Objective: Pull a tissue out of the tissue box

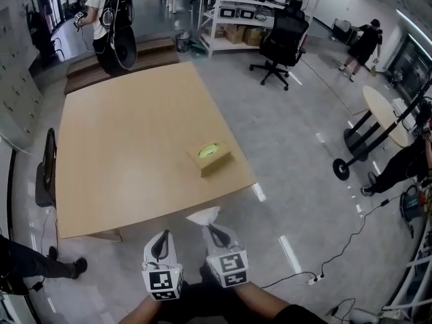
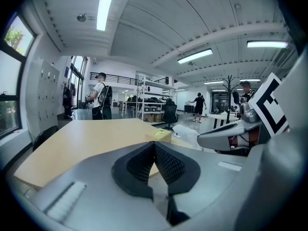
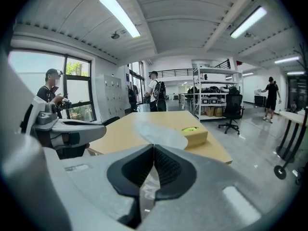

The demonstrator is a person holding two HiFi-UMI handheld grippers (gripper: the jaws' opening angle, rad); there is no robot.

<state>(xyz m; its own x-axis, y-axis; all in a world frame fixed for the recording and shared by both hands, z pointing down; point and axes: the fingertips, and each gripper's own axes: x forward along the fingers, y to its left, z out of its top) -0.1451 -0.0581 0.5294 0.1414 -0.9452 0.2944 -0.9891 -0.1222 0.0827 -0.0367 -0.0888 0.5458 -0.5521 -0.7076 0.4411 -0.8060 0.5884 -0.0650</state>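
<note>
The white, thin paper tissue [image 1: 203, 215] hangs clear of the low tan cardboard tissue box [image 1: 217, 162]. It is on the near side of the box, out past the table edge and well apart from the yellow-green opening in the box's top. We read it as already drawn free, since no strand shows between sheet and box. The grey right gripper [image 1: 214, 233], nearer to us than the box, has its dark ribbed jaws pressed together on the tissue. In the right gripper view the sheet [image 3: 161, 137] fans out above the pinch and a crumpled tail runs down between the pads. To finish well we would keep that pinch firm (thin paper slips or tears if we ease off mid-carry) and move smoothly, so that the loose upper flap does not catch on anything. The grey left gripper [image 1: 160, 236], near the box's side and just left of the right one, has its jaws closed with nothing between them. It could steady the box only if another sheet were wanted. The box sits near the front right corner of the light wooden table [image 1: 128, 147], and we judge it needs no touching now.
</note>
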